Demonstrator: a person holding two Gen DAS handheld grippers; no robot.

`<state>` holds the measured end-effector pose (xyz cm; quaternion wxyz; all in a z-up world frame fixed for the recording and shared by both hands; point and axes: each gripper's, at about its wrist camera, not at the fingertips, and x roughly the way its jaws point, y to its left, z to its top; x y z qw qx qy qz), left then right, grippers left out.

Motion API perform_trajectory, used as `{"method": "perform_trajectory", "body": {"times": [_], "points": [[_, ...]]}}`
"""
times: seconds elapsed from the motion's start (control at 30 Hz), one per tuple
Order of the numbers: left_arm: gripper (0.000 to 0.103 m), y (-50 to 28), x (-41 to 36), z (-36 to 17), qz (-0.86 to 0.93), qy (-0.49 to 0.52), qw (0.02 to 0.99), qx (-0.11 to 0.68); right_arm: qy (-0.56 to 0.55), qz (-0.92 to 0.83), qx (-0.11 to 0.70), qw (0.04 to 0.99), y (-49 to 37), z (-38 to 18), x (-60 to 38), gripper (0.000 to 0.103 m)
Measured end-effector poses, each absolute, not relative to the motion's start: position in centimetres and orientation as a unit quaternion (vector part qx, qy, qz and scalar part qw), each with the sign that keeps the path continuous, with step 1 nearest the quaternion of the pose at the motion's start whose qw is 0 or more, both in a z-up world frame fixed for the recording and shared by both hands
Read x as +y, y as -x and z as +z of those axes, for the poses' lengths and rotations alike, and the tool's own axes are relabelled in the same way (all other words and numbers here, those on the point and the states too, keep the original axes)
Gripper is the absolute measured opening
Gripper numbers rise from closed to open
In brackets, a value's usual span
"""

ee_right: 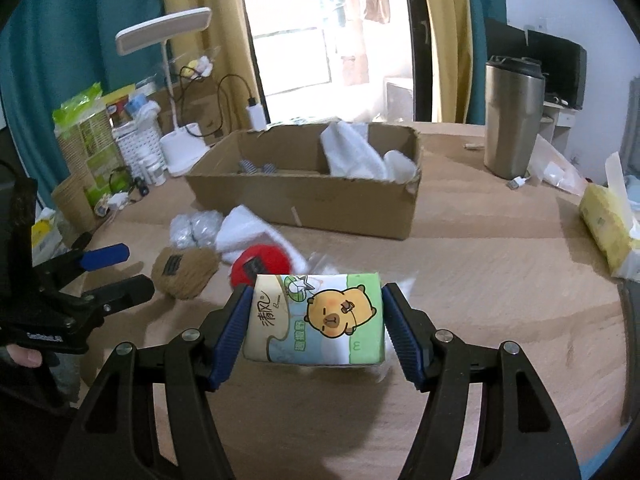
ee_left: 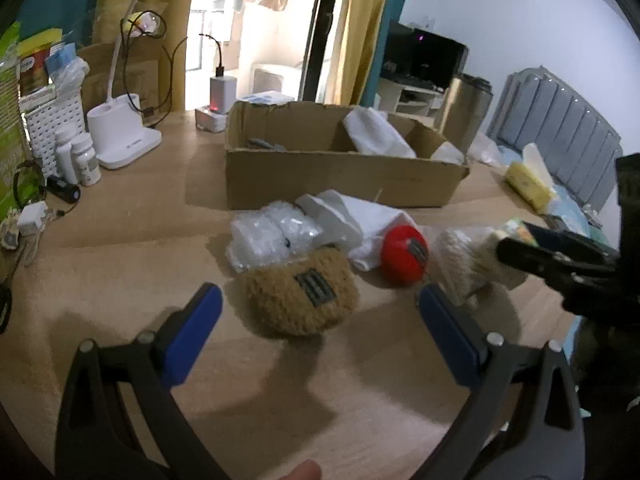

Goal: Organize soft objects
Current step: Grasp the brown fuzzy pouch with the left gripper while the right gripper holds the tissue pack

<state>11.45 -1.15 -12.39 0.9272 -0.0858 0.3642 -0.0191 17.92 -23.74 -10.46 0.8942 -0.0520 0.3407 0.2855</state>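
Note:
My right gripper [ee_right: 314,322] is shut on a tissue pack [ee_right: 316,316] with a cartoon capybara print, held just above the table. My left gripper [ee_left: 320,312] is open, just in front of a fuzzy brown pouch [ee_left: 302,296] on the table; the pouch also shows in the right wrist view [ee_right: 186,272]. Behind it lie a red round pouch [ee_left: 402,254], a white cloth [ee_left: 360,216] and a clear plastic bag [ee_left: 272,232]. An open cardboard box [ee_left: 336,172] stands behind them with white cloth [ee_left: 378,132] inside.
A white desk lamp base [ee_left: 120,132], pill bottles [ee_left: 78,158], a white basket [ee_left: 52,128] and cables crowd the left side. A steel tumbler [ee_right: 512,116] stands at the back right. A yellow tissue pack [ee_right: 608,228] lies at the right edge.

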Motion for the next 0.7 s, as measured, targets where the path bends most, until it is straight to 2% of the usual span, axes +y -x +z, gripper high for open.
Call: {"method": "perform_trajectory", "body": {"times": [0.7], "points": [[0.099,-15.4,-1.3,-15.8,0.054,0.051,0.898,0.434,0.040,0.270,0.335,0.902,-21.6,-10.8,-25.4,0.069]]}}
